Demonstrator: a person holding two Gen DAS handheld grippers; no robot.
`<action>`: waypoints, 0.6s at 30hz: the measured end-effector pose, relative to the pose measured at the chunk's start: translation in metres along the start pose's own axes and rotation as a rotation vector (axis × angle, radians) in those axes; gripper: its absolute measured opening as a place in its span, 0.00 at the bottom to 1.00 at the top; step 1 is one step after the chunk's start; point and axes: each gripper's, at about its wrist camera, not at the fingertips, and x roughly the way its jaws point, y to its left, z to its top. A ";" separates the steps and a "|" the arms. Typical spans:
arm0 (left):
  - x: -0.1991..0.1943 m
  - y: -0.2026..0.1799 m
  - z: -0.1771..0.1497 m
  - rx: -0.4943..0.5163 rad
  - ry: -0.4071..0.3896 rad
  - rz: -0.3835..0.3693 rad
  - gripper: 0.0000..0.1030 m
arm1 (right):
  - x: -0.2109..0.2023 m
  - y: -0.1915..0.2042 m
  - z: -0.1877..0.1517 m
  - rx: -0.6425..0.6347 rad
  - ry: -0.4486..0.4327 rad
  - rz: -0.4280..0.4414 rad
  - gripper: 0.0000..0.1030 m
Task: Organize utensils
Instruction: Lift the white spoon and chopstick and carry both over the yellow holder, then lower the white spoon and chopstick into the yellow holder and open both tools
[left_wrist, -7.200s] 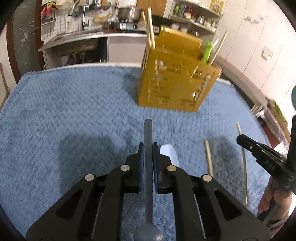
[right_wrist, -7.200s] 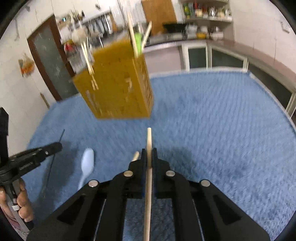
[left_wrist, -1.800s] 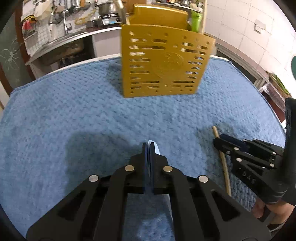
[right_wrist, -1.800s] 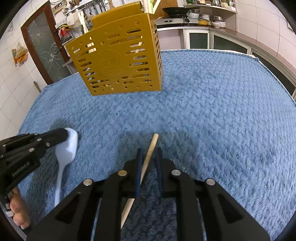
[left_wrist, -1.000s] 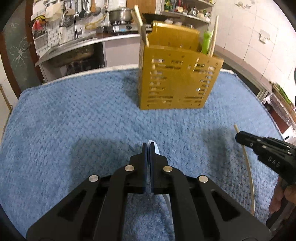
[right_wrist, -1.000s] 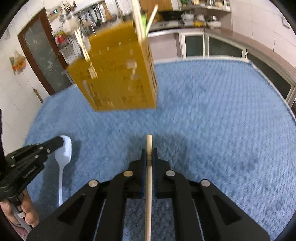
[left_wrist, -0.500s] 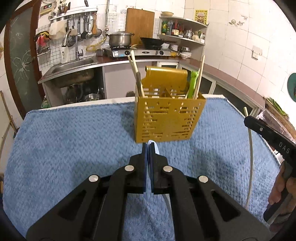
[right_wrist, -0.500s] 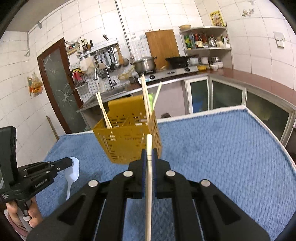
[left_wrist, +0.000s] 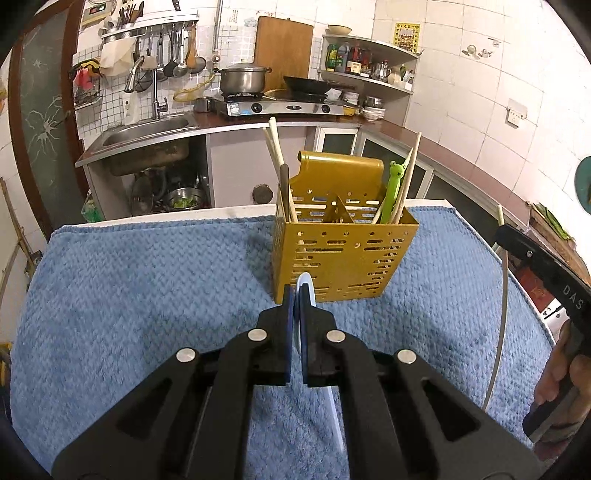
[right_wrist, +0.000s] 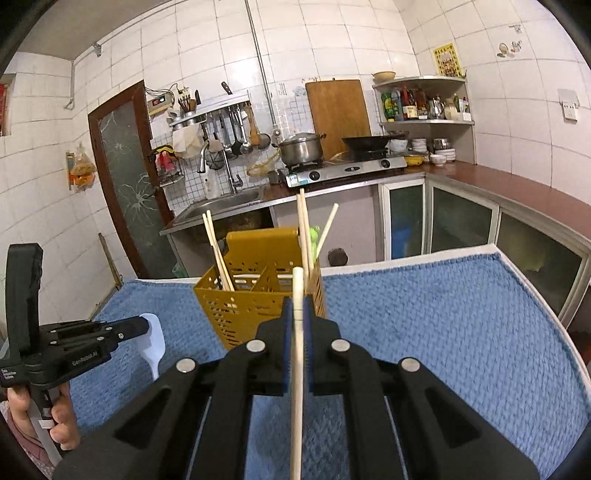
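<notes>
Left claw (left_wrist: 295, 295) on pale flat spoon (right_wrist: 153, 341)

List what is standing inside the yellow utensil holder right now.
In the yellow utensil holder: wooden chopsticks, a dark-handled utensil and a green frog-topped utensil. Their lower ends are hidden by the walls.

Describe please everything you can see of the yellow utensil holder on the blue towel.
The yellow perforated box-shaped utensil holder looks like plastic, with slotted walls, inner dividers and a taller solid back panel. It stands upright on the blue textured towel. Inside lean pale wooden chopsticks, a dark handle and a green frog-topped utensil. Neither gripper touches it.
</notes>
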 end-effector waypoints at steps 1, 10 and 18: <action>0.000 -0.001 0.001 0.001 -0.002 0.001 0.02 | 0.000 0.000 0.001 0.001 -0.003 0.004 0.06; -0.034 -0.018 0.047 0.076 -0.140 0.035 0.02 | -0.005 0.015 0.054 -0.045 -0.153 0.020 0.06; -0.057 -0.027 0.114 0.146 -0.301 0.133 0.02 | 0.012 0.017 0.112 -0.016 -0.347 -0.018 0.06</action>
